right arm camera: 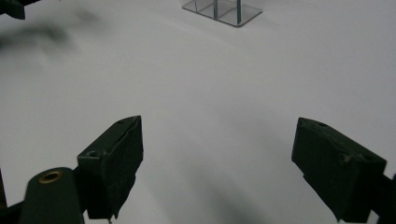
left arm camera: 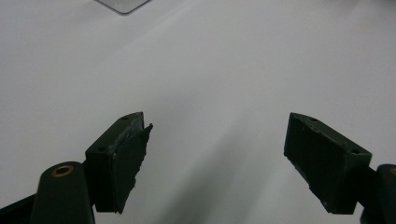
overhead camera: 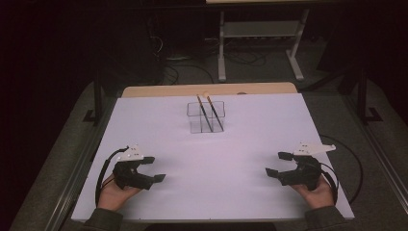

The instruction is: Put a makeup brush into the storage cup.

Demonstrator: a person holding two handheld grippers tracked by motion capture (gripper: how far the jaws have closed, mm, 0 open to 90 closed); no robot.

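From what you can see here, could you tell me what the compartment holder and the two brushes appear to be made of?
The holder looks like clear glossy acrylic or glass: the table shows through its walls. The two brushes seem to have dark handles with pale, possibly wooden, ends; too small to confirm.

A compartmented holder was placed at the far centre of the surface, with two brushes leaned inside it. The left gripper and right gripper were positioned near the front corners, well apart.

Lab, dark rm, cables, bench frame
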